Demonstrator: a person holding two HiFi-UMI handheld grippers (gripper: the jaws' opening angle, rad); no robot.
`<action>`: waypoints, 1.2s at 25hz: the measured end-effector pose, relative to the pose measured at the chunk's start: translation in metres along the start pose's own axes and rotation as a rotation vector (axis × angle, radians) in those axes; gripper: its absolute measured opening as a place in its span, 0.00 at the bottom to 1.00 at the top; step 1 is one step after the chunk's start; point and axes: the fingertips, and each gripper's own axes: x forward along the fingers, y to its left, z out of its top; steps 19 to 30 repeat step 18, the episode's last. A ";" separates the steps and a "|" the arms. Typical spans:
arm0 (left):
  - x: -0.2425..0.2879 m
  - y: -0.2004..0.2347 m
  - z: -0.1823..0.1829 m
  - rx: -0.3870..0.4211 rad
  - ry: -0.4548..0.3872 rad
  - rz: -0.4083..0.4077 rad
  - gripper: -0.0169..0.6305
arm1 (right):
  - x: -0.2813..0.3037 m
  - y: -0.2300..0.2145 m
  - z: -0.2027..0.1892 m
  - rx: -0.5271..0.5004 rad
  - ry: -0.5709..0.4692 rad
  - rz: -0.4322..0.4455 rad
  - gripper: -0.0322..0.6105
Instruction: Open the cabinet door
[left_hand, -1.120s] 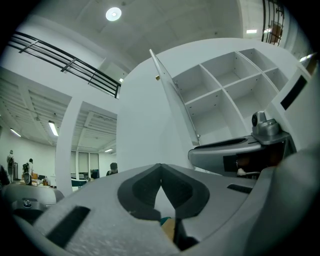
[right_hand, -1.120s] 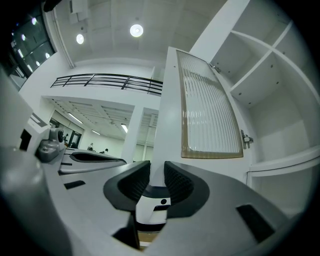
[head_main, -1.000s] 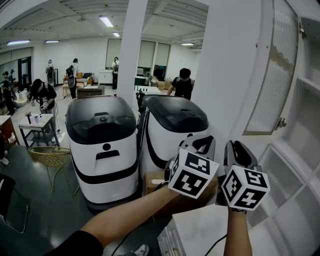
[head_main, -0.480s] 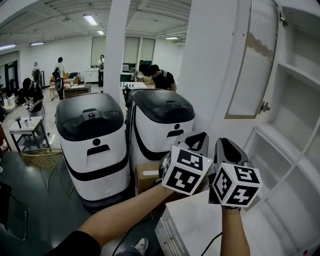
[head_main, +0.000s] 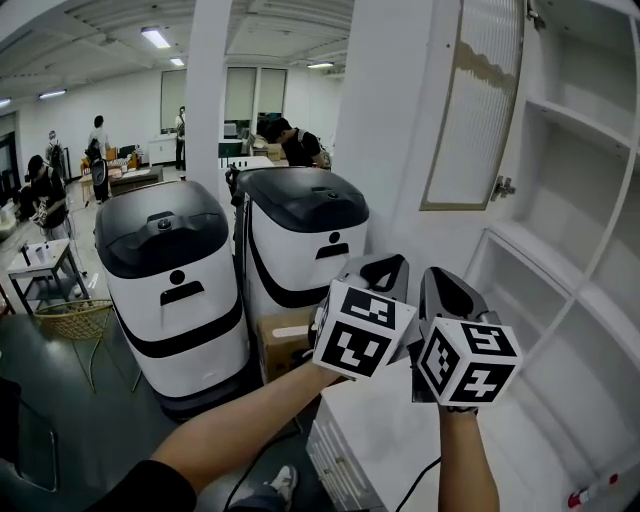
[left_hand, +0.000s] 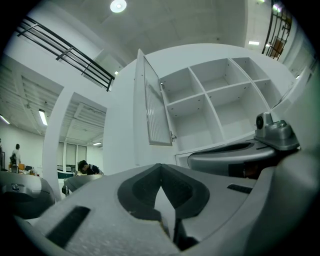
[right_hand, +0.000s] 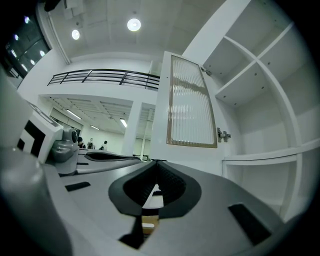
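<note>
The cabinet door (head_main: 470, 100), white-framed with a ribbed glass panel, stands swung open to the left of the white shelves (head_main: 575, 200). It also shows in the left gripper view (left_hand: 155, 115) and the right gripper view (right_hand: 192, 107). Both grippers are side by side below the door and apart from it. My left gripper (head_main: 378, 268) is shut with nothing between its jaws (left_hand: 161, 167). My right gripper (head_main: 447, 285) is also shut and empty (right_hand: 157, 167). Neither touches the door or its hinge (head_main: 502, 187).
Two large white-and-black machines (head_main: 170, 280) (head_main: 300, 235) stand to the left, with a cardboard box (head_main: 280, 340) at their base. A low white unit (head_main: 390, 440) lies under the grippers. A white pillar (head_main: 205, 100) rises behind, and a wicker stool (head_main: 75, 320) and people stand farther off.
Both grippers have shifted a little left in the picture, still side by side. The open door and shelves now sit further left and higher in the view, so more of the shelves shows.
</note>
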 end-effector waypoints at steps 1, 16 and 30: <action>0.001 -0.003 0.000 -0.002 0.003 -0.004 0.04 | -0.002 -0.002 0.000 0.000 0.001 -0.002 0.08; 0.005 -0.023 -0.001 0.001 0.017 -0.031 0.04 | -0.015 -0.016 -0.003 0.008 0.009 -0.026 0.08; 0.006 -0.023 -0.002 0.001 0.022 -0.034 0.04 | -0.015 -0.017 -0.004 0.007 0.011 -0.028 0.08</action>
